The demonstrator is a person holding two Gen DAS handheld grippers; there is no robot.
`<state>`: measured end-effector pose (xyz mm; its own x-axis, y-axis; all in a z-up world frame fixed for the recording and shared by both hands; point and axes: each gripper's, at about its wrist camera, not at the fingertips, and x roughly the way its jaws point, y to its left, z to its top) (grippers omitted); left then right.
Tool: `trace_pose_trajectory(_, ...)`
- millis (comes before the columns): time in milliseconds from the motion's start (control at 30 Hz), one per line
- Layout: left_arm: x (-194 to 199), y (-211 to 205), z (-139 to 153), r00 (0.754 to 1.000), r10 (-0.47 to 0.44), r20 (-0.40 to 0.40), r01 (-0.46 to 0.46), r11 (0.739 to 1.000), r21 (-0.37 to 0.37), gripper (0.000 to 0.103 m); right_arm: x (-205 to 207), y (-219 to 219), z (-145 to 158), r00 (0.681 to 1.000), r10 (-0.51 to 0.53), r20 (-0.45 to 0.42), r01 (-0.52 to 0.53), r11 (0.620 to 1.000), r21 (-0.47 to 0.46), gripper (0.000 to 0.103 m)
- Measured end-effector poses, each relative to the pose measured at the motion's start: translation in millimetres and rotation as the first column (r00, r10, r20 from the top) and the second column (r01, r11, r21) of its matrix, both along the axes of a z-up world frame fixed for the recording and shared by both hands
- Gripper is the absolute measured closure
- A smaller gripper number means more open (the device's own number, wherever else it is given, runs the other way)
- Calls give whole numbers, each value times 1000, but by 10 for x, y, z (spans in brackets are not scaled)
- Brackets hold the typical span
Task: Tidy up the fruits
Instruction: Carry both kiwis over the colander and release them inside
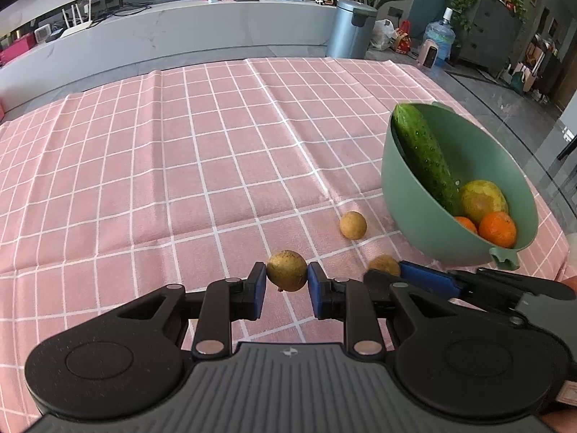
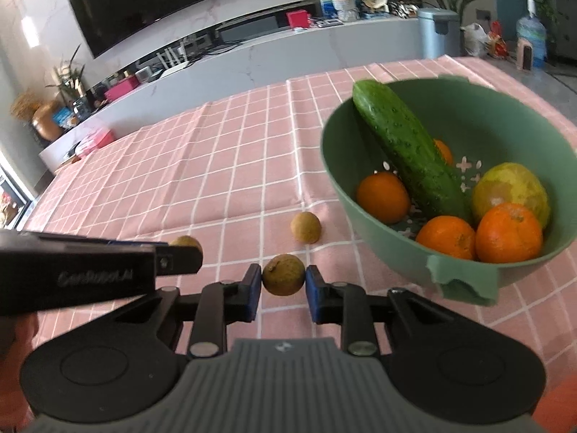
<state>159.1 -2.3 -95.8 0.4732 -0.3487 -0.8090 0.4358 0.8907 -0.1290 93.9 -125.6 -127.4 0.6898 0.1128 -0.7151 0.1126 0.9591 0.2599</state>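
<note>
Round green plastic bowl [image 2: 505, 126] on pink checked worktop [image 1: 180, 151]: long green cucumber [image 2: 404, 148], oranges [image 2: 508, 232], yellow-green pear [image 2: 512, 187]. Left gripper [image 1: 286, 281] and right gripper [image 2: 283, 283] each clenched on small brown round fruit [image 1: 286, 270].

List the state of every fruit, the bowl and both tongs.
Left tongs: shut on a brown fruit.
Right tongs: shut on a second brown fruit.
Third brown fruit: loose on the cloth.
Green bowl: upright, holding cucumber, oranges, pear.
</note>
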Motion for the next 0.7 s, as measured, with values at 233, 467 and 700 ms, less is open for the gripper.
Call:
trace_pose_trajectory(233,-63,-57,185,1000,14,17,-14,1000,-7,76,-213,-164,309,998,29,59,-28,1000,-3,81)
trace_pose_trajectory(467,-99,-311,442,998,-28,61,31,998,-48,76,-304,-459,591,993,32,114,-27,998,-48,81)
trace_pose_trajectory(700,-73,-697,559,990,-104,91,109,993,-49,76,-285,-808,781,990,18,141,-1,992,-123,81)
